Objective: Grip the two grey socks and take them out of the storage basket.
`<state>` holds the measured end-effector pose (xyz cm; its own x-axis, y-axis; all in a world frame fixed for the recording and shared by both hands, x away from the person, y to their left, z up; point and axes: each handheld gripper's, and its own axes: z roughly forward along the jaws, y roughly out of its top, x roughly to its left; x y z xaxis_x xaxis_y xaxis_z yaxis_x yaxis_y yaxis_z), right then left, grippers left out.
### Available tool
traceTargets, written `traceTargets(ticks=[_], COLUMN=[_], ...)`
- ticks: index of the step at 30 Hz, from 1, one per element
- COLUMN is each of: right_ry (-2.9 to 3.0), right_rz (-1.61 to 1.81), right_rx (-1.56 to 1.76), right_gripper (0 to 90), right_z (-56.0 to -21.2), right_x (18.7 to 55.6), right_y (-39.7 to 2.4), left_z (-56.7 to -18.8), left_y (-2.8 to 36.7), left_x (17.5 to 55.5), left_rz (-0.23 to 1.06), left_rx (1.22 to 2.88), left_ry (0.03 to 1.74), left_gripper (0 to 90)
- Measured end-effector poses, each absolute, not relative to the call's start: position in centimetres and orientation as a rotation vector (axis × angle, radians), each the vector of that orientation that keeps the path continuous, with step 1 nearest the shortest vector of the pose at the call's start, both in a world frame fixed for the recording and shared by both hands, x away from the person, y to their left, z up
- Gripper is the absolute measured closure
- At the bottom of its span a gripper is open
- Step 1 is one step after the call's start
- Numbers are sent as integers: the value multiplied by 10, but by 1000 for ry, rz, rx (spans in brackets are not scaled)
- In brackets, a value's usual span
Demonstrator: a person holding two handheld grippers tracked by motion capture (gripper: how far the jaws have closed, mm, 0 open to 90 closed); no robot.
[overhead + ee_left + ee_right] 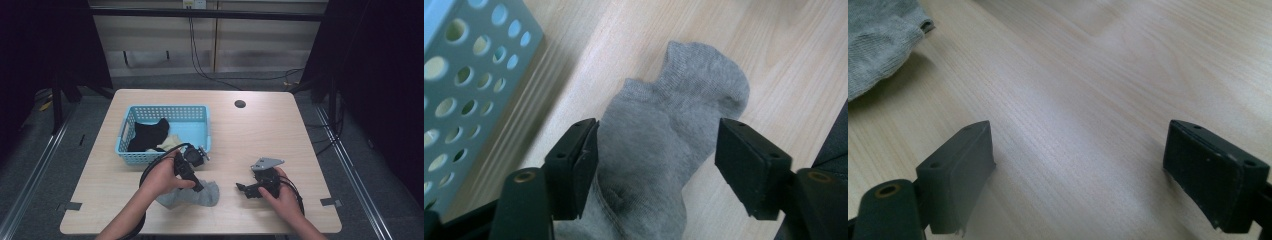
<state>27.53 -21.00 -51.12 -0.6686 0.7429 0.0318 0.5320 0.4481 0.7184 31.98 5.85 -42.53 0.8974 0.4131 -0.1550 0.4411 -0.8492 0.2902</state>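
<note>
Sock (664,150), grey, lay flat near the worktop's (260,130) front edge, its long axis running between the spread jaws of the left gripper (656,170), one jaw touching it, while the right gripper (1093,175), also released, hovered just beside.

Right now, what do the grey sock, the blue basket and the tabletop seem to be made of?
The grey sock looks like soft knitted fabric: fine ribbed stitches and a limp, creased shape. The blue basket seems to be moulded plastic, smooth and stiff, with rows of punched round holes. The table shows pale wood grain with a faint sheen; whether solid wood or a printed laminate, I cannot tell.
</note>
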Motion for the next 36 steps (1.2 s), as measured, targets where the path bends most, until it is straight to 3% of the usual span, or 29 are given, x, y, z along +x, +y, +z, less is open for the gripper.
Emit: traceTargets(ticks=[36], right_ry=[2415], right_rz=[1045], right_rx=[1095], right_gripper=[122], right_z=[-511], right_x=[275], right_y=[-210], left_z=[-428], left_y=[139], left_x=[309], left_rz=[-74], left_rx=[2640], left_ry=[734], left_gripper=[298])
